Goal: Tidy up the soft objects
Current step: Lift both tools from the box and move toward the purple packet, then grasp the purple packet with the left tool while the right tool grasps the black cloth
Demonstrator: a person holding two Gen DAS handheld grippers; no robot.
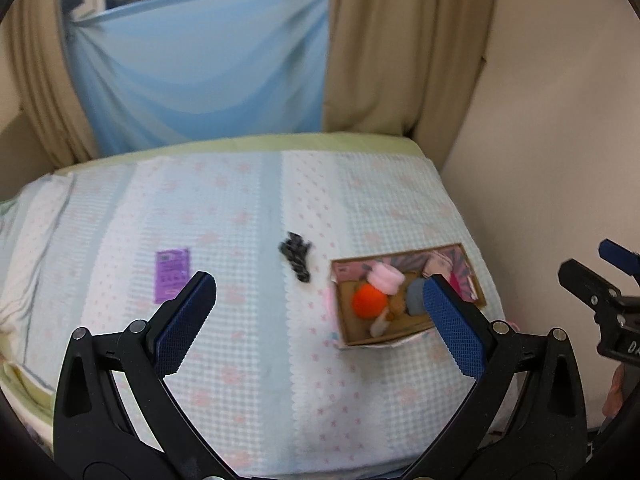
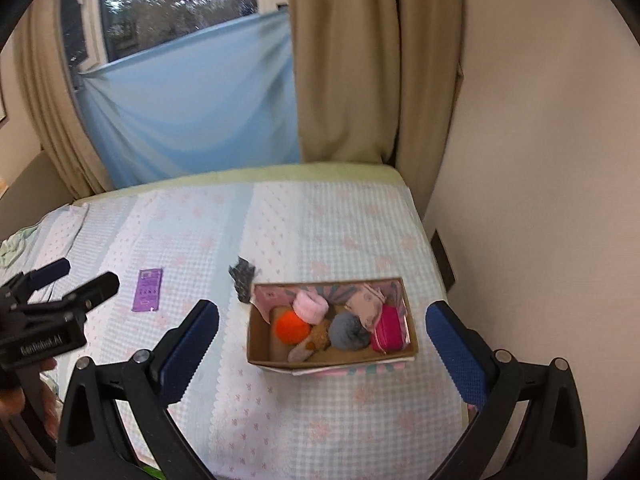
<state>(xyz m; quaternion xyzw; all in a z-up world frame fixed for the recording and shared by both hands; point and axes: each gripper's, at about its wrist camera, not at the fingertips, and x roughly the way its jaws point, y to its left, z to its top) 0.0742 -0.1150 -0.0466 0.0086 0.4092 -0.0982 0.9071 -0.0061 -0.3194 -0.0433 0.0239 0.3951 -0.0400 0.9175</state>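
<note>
Blue-padded, the right gripper (image 2: 322, 344) hangs spread wide and empty at the bottom of its frame; the left gripper (image 1: 320, 312) is likewise released. Just beyond, right of centre, one cardboard box (image 2: 332, 356) holds one orange pompom (image 2: 291, 329), one grey pompom (image 2: 347, 330), one pink roll (image 2: 309, 307) and one magenta pouch (image 2: 387, 330). Behind the box's far left corner lies one dark scrunchie (image 2: 242, 274), loose on the bedspread (image 2: 280, 400). Likely next: pinch its middle, lift clear of the wall. Farther left, one purple packet (image 2: 147, 290).
</note>
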